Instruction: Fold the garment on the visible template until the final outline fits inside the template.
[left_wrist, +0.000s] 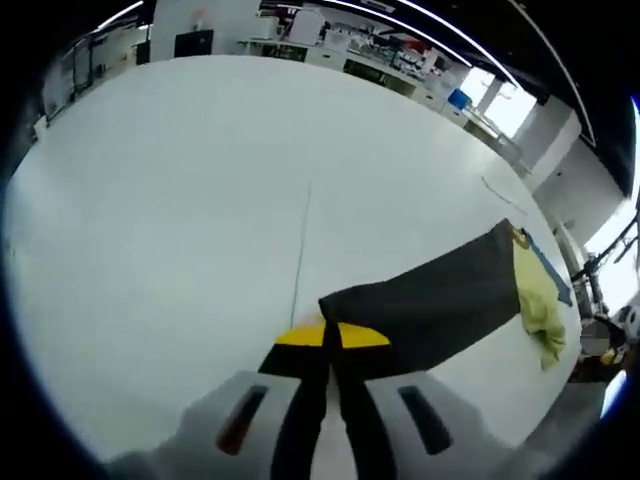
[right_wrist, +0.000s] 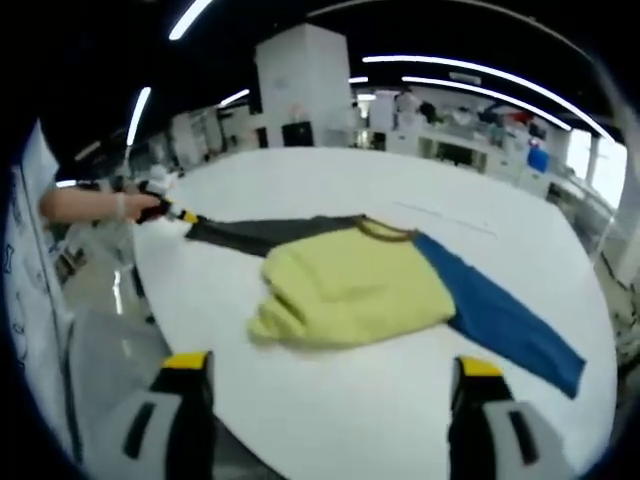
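Note:
The garment has a yellow-green body (right_wrist: 355, 285), a blue sleeve (right_wrist: 500, 315) and a dark grey sleeve (right_wrist: 270, 232), and lies on the white table (right_wrist: 330, 410). My left gripper (left_wrist: 330, 335) is shut on the end of the dark grey sleeve (left_wrist: 430, 300), which stretches away to the yellow-green body (left_wrist: 540, 300). In the right gripper view a hand (right_wrist: 100, 205) holds that left gripper (right_wrist: 165, 210) at the sleeve's far end. My right gripper (right_wrist: 332, 365) is open above the table's near edge, short of the bunched body, with nothing between its fingers. A thin line (left_wrist: 300, 250) is marked on the table.
The table's edge curves close on the left, with grey floor (right_wrist: 100, 340) below it. Another thin line (right_wrist: 440, 215) runs beyond the garment. A white column (right_wrist: 305, 85) and lab benches (right_wrist: 470, 135) stand behind the table.

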